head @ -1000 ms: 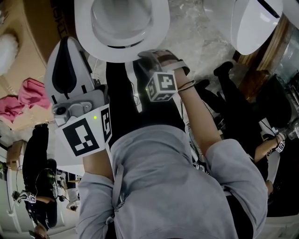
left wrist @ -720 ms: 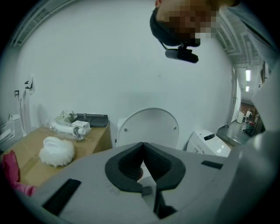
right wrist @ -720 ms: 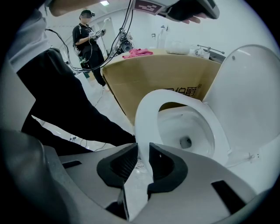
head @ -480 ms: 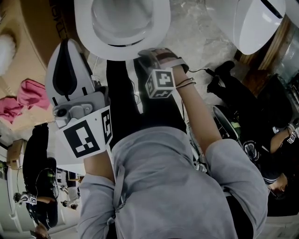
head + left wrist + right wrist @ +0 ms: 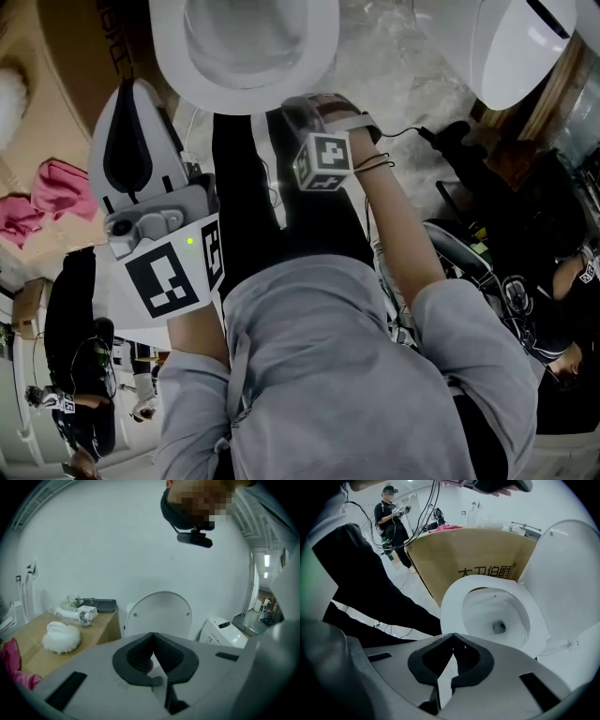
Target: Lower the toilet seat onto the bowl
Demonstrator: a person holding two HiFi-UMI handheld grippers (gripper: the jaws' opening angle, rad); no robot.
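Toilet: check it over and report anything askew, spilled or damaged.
Nothing stands out. The seat lies flat on the bowl, the lid stands upright behind it, and the bowl looks clean and unbroken. The only loose item is a cable trailing across the floor beside it.

I counted two toilets, the near toilet and a second toilet, and two grippers, the left gripper and the right gripper. There was one cardboard box, one white fluffy pad, one pink cloth and one dark tray. I made out at least two other people, one bystander at the head view's left and another bystander at its right.
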